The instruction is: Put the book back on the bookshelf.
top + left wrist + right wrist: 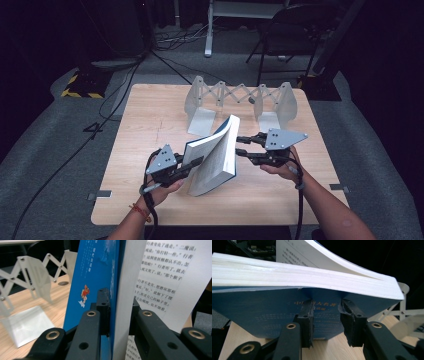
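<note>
Left gripper (194, 162) jaws clamp the book (216, 155) block; right gripper (241, 146) jaws, half open, just touch its cover, so it could flop sideways.

The book (100, 277) runs past the top and bottom edges of the left gripper view, so its cover title is cut off. In the right gripper view its left end is cropped, and the folding rack (407, 312) is blurred.
</note>
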### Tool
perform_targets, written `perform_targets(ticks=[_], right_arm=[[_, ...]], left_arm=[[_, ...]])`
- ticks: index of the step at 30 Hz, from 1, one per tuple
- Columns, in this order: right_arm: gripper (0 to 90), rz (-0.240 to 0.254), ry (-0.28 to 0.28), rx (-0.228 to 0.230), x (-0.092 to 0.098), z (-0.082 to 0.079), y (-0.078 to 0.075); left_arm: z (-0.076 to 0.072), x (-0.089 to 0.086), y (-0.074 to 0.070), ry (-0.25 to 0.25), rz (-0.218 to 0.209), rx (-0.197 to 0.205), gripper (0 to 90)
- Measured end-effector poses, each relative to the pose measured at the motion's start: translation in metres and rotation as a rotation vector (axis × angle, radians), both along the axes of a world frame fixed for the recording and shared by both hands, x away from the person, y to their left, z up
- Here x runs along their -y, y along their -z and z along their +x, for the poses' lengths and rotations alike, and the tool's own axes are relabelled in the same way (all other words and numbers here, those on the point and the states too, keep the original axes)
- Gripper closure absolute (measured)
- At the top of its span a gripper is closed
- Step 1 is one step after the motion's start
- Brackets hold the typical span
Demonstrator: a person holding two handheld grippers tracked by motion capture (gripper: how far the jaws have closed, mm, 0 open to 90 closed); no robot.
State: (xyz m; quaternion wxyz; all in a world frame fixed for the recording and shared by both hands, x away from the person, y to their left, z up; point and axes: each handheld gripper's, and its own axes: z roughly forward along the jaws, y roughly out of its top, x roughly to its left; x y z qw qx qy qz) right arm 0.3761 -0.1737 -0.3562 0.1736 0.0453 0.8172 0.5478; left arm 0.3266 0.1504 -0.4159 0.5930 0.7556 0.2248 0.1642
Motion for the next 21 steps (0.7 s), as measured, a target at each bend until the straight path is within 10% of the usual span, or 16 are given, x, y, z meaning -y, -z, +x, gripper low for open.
perform_targets(ticks=[10, 21], right_arm=[[63.7, -0.043, -0.037, 0.0, -0.039, -0.001, -0.002], [62.6, -0.058, -0.09, -0.028, -0.06, -0.009, 0.009]], left_arm=[[-0.01, -0.023, -0.007, -0.023, 0.044, 0.015, 70.0], [-0.035, -0.025, 0.009, -0.027, 0.169, -0.073, 33.0]])
